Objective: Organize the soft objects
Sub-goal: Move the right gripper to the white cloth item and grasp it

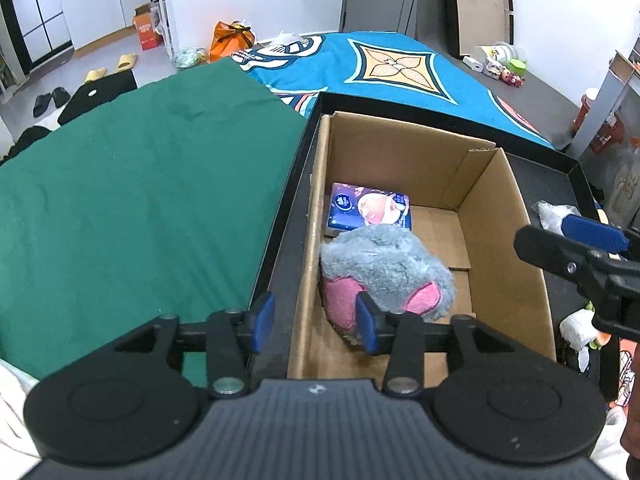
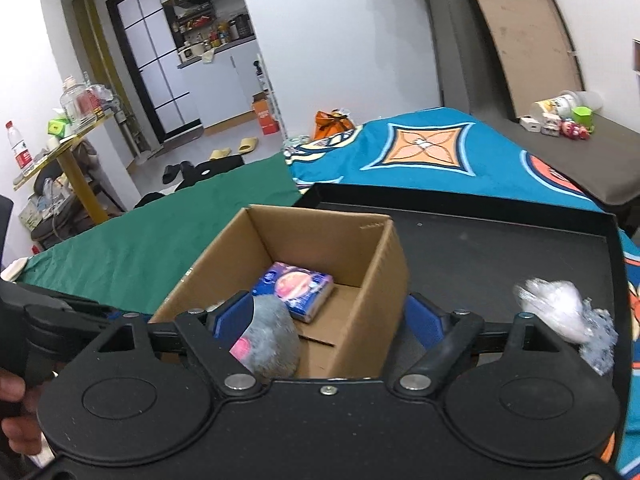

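Left gripper [image 1: 315, 322] jaws parted, empty, beside plush toy [image 1: 386, 270].

Ahead of the tongs, white walls [image 2: 340, 40] enclose a grey floor [image 2: 224, 140]. A bed carries a green sheet [image 1: 140, 184] and a teal patterned blanket [image 1: 400, 64]. Far left stands a kitchen counter [image 2: 212, 50]; slippers [image 2: 248, 145] lie on the floor.

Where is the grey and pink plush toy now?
The grey and pink plush toy lies inside the open brown cardboard box, at its near end, touching the blue tissue packet behind it.
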`<action>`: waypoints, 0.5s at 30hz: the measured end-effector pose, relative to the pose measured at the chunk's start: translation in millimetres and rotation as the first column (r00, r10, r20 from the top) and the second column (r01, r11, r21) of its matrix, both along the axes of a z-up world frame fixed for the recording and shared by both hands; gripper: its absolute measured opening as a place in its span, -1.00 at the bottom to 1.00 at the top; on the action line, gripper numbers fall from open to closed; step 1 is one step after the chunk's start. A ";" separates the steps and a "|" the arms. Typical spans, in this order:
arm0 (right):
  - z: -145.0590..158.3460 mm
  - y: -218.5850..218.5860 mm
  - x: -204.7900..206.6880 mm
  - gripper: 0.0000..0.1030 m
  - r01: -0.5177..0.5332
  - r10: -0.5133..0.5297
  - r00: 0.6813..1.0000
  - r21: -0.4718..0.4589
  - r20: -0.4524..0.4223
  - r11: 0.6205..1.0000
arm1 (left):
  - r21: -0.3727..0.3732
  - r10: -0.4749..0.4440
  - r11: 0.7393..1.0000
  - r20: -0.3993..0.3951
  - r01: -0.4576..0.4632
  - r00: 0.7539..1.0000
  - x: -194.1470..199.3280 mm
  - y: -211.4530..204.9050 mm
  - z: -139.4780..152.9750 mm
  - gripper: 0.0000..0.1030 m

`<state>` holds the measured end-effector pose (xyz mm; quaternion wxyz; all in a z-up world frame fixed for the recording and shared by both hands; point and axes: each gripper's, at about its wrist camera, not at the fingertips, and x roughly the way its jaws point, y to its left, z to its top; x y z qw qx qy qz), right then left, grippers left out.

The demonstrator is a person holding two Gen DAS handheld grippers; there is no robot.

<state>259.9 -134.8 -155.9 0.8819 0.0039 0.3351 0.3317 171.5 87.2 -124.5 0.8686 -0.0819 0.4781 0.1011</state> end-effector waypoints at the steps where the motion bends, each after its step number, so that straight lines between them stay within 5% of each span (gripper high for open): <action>1: -0.9 -3.8 -1.0 0.60 0.010 -0.010 1.000 -0.004 0.002 1.000 | 0.005 -0.001 1.000 0.003 0.001 1.000 0.1 -1.5 0.7 -0.04; 15: -14.5 -53.7 -6.0 0.60 0.084 -0.084 0.996 -0.008 -0.014 0.996 | 0.051 0.001 0.999 0.016 -0.001 1.000 -0.6 -23.8 4.1 0.22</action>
